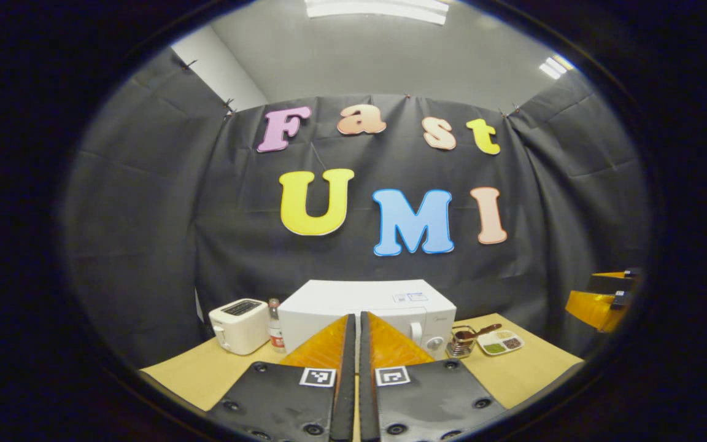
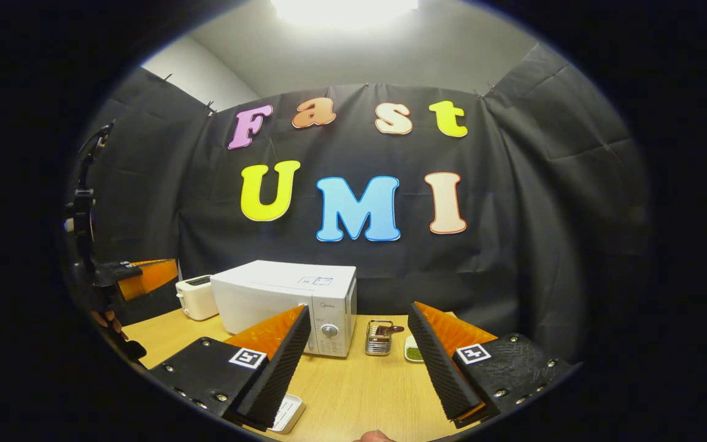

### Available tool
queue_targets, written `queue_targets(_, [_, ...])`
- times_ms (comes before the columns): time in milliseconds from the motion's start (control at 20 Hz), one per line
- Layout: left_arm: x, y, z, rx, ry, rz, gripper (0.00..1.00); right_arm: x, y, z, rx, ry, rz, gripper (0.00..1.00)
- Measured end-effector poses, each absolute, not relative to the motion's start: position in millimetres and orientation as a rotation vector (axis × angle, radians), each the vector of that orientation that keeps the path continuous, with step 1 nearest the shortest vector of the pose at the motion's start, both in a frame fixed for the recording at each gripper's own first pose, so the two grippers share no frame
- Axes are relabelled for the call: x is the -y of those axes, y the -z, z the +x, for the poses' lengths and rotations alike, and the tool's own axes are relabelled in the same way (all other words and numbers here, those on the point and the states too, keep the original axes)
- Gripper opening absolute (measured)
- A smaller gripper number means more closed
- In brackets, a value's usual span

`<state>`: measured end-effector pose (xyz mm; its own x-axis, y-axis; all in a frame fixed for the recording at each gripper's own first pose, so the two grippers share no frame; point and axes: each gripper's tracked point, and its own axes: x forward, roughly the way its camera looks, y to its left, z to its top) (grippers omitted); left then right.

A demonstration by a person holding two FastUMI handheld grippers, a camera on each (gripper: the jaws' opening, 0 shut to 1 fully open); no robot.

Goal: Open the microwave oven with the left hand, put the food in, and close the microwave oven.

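On the table, the shut microwave faces the closed left tool and the wide-open right tool.

Demo booth w/ black cloth wall, kitchen props: microwave, toaster.

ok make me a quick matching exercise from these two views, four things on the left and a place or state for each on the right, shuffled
Things:
1. microwave
2. toaster
3. left gripper
4. right gripper

Places or states:
A. fingers together
B. fingers wide apart
C. door shut, in the middle of the table
D. at the table's left end, beside a bottle

Pairs: 1-C, 2-D, 3-A, 4-B
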<state>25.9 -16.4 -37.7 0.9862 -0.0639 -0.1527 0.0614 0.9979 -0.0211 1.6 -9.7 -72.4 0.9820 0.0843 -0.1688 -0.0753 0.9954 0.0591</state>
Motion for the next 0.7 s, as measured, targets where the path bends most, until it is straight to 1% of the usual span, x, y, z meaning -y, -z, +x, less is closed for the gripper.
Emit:
queue_targets(100, [12,35,15,-0.155,0.079,0.000,0.36,6,70,-3,-0.161,-0.073,0.057,0.96])
queue_targets(250, [1,23,5,-0.122,0.088,0.037,0.57,-2,77,-6,-0.177,-0.066,0.046,0.96])
queue_targets(400, [-9,15,0,-0.091,0.079,0.028,0.93,-9,76,-11,-0.176,-0.060,0.034,0.96])
queue_targets(500, [-15,12,-1,-0.077,0.065,0.025,1.00,-15,73,-13,-0.165,-0.059,0.027,0.96])
queue_targets(550, [-19,10,-2,-0.070,0.056,0.030,0.97,-18,71,-13,-0.161,-0.062,0.025,0.96])
queue_targets(700, [-27,7,0,-0.061,0.043,0.051,0.97,-26,69,-10,-0.152,-0.068,0.038,0.96])
